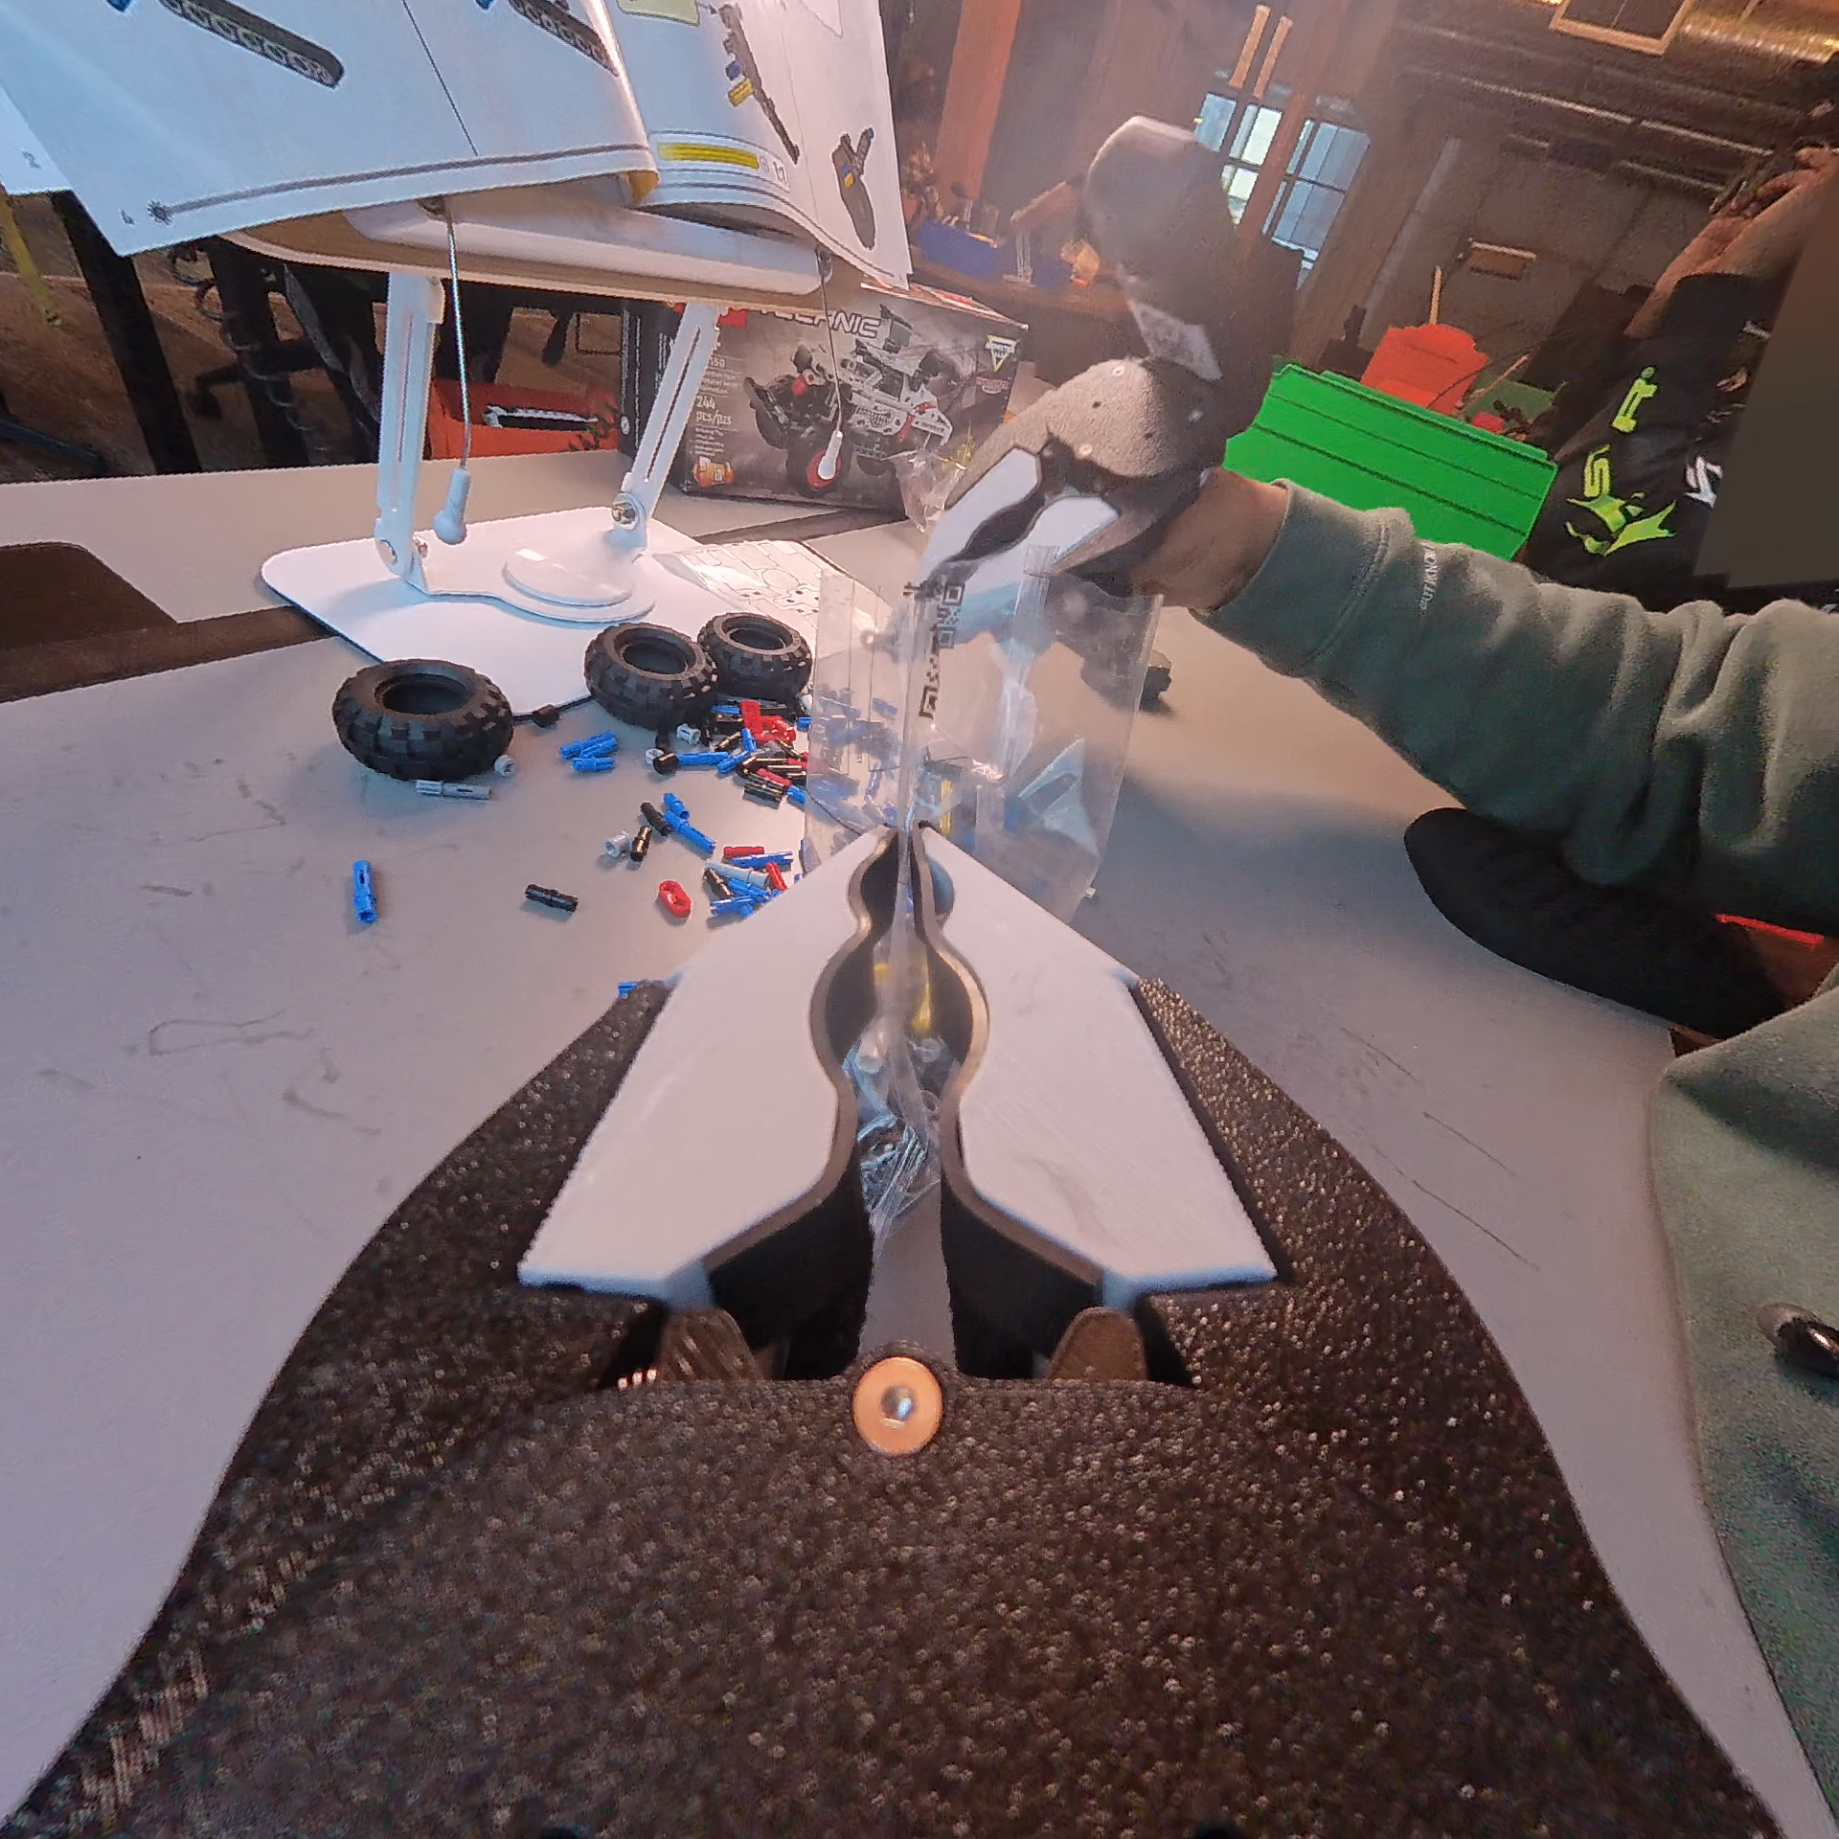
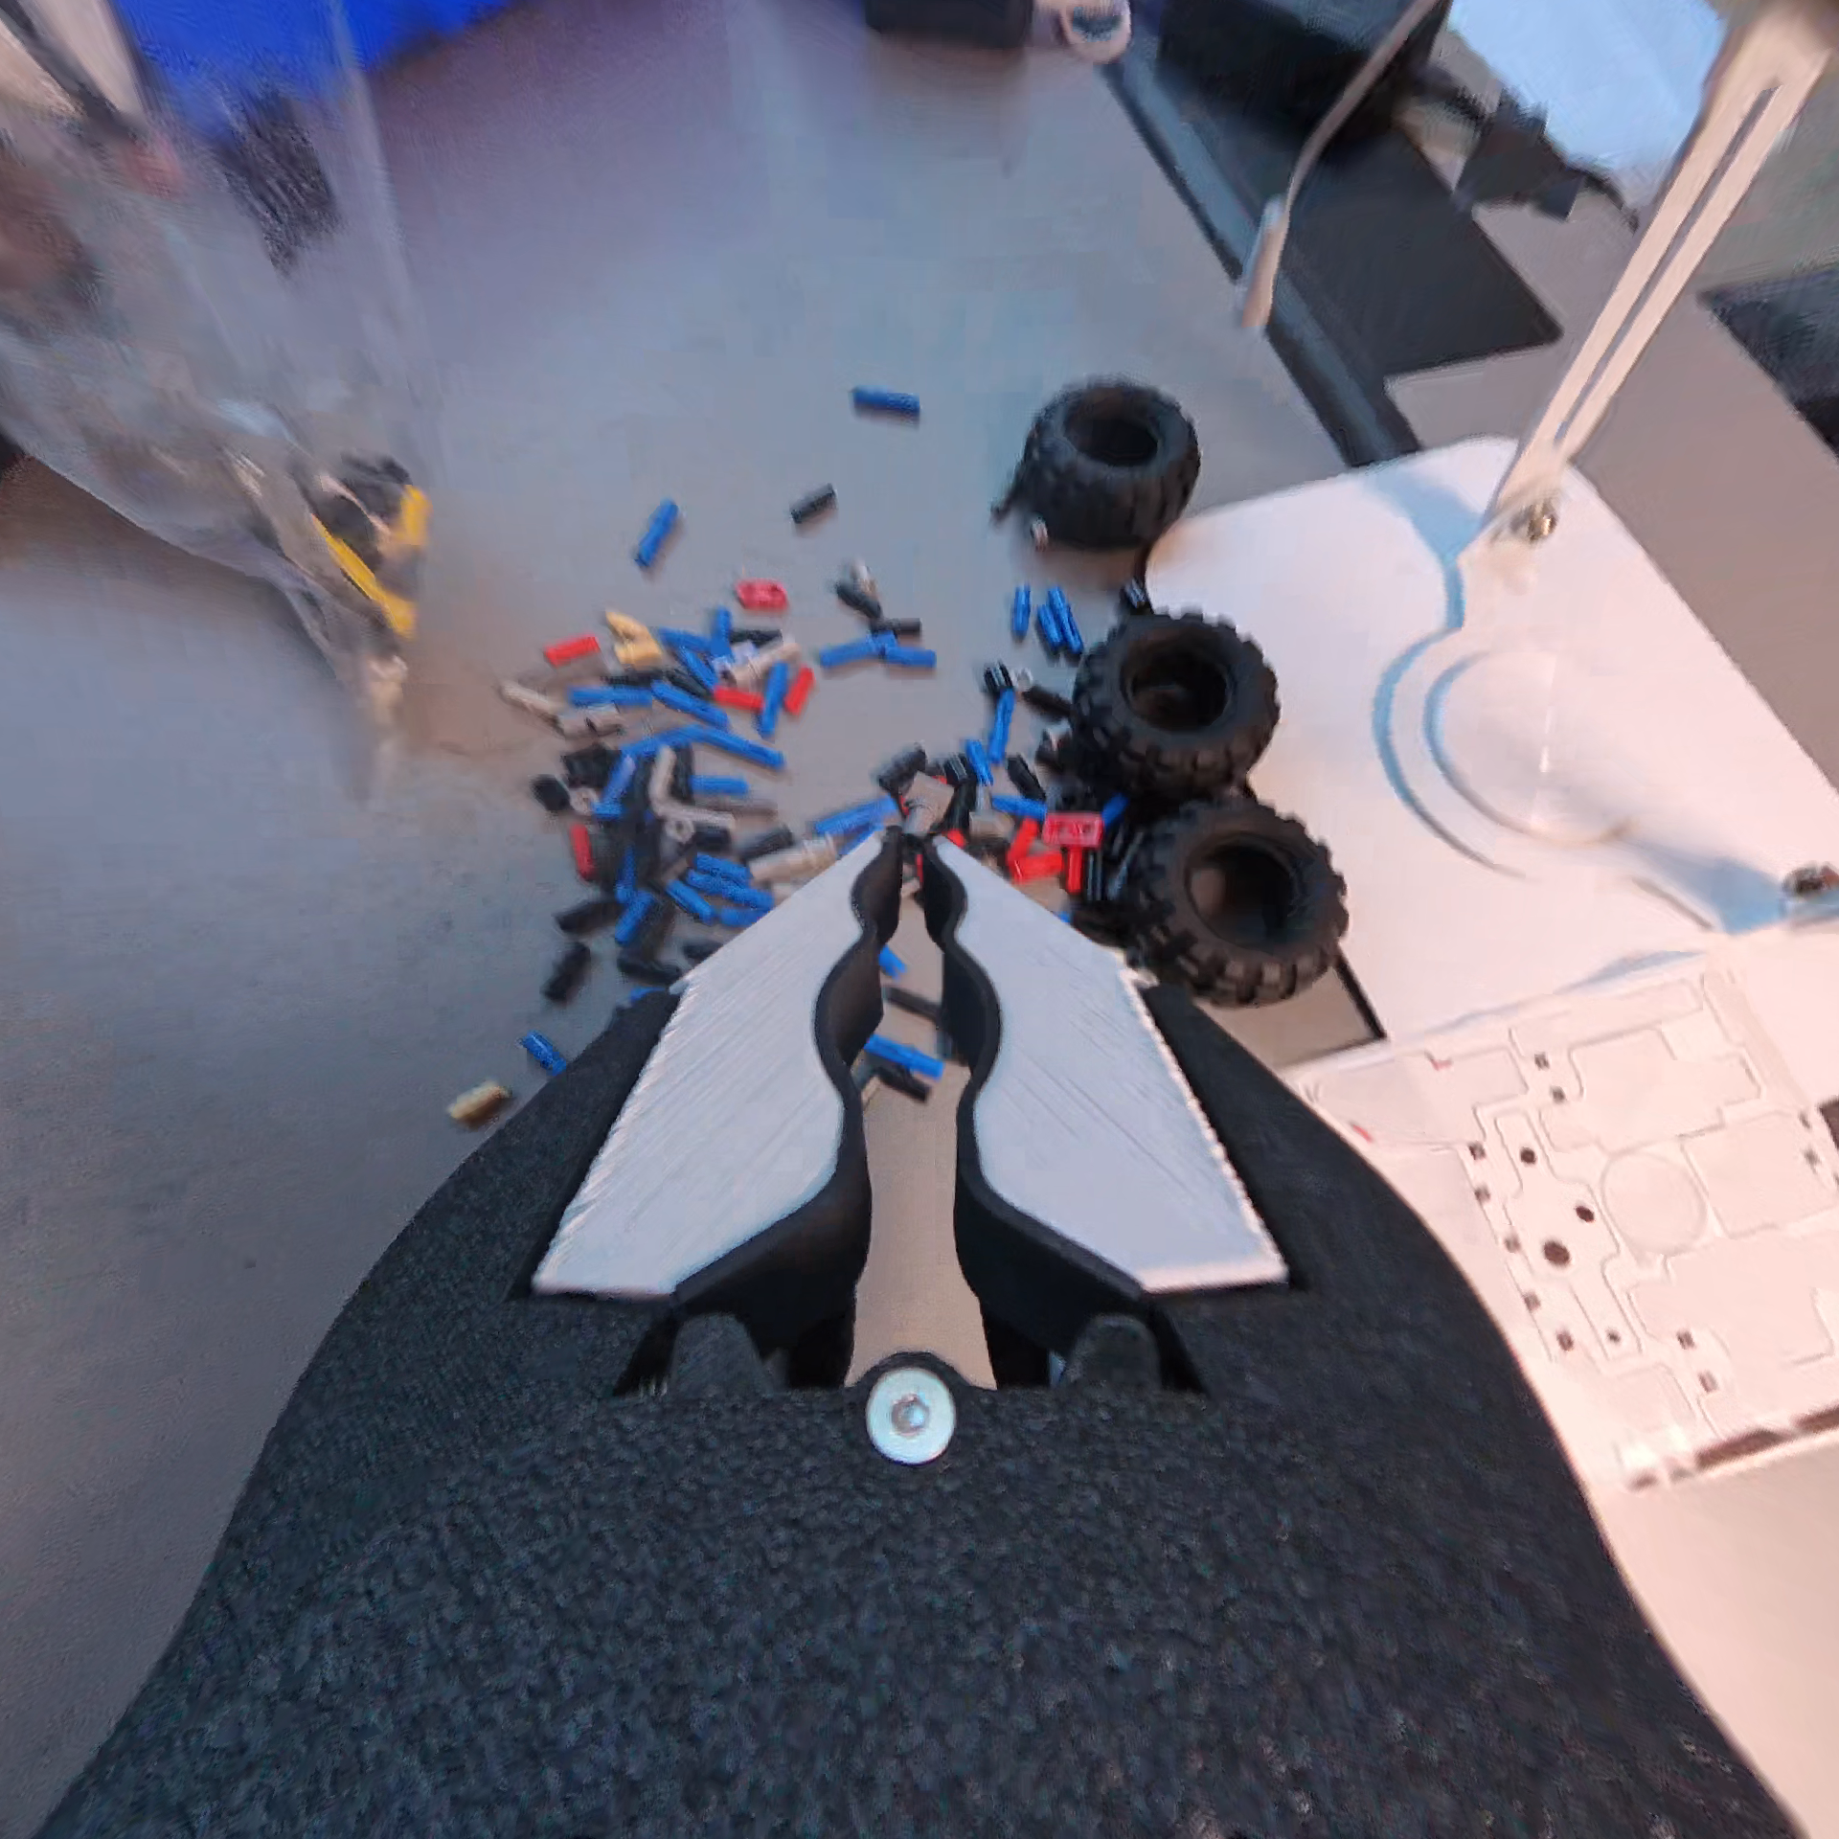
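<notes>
Clear plastic bag (image 1: 995, 716) of small parts, hanging upright above the tabletop (image 1: 199, 1095), to the right of the white stand base (image 1: 478, 607) and nearer the camera. Pinched along its lower edge by the left tool (image 1: 908, 841), fingers closed tight on the film, with grey and yellow bits bunched in the hollow between them. Top of the bag up by the right tool (image 2: 918, 846), gripped by a hand in a green sleeve (image 1: 1542, 697). Fingers of that tool drawn almost together, only a slim gap at the tips and nothing seen between them in its own view.

Loose blue, black, red and grey pins (image 1: 736, 756) scattered on the tabletop just in front of the stand base. Three black knobbly tyres (image 1: 423, 718) along the base's front edge, two of them touching each other, the third apart to the left. Open instruction booklet (image 1: 348, 100) propped on the stand above the base. Printed toy box (image 1: 846, 398) behind the base, green crate (image 1: 1383, 448) farther right of it. Pale sheet of cut-out shapes (image 2: 1592, 1194) lying against the base's right side
</notes>
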Tool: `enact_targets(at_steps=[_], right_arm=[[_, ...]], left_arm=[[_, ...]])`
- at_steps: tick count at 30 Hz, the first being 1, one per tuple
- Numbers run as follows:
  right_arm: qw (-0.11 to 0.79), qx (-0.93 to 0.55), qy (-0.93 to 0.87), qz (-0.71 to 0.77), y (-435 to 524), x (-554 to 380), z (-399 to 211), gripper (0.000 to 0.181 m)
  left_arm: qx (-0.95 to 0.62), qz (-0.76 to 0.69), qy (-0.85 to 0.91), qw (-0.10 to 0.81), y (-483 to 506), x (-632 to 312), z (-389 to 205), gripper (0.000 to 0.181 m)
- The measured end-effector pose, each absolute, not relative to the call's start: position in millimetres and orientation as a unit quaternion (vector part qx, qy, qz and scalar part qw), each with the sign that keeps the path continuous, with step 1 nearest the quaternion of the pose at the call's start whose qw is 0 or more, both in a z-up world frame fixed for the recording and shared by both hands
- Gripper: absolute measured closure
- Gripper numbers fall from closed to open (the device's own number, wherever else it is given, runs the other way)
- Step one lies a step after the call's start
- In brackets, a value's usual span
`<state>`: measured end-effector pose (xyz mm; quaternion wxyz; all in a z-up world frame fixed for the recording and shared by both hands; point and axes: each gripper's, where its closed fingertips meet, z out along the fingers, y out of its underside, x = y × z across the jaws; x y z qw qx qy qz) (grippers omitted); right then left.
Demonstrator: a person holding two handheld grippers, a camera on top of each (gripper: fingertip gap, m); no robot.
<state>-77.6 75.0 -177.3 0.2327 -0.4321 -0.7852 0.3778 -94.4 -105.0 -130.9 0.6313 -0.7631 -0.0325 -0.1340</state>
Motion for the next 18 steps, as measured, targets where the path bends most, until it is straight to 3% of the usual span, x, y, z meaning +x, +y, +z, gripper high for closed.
enact_targets(at_steps=[6, 12, 14, 18], right_arm=[[0.239, -0.285, -0.751, 0.545, -29, -73, -67, 0.178], [0.193, -0.220, -0.837, 0.463, -75, -91, -88, 0.175], [0.172, -0.222, -0.831, 0.480, -72, -94, -85, 0.163], [0.178, -0.283, -0.772, 0.540, -30, -110, -67, 0.164]], left_arm=[[-0.766, -0.133, -0.033, 0.628, -103, -93, -133, 0.180], [-0.765, -0.127, -0.035, 0.631, -104, -94, -132, 0.180], [-0.763, -0.126, -0.036, 0.632, -105, -96, -131, 0.180], [-0.760, -0.129, -0.040, 0.635, -106, -98, -130, 0.180]])
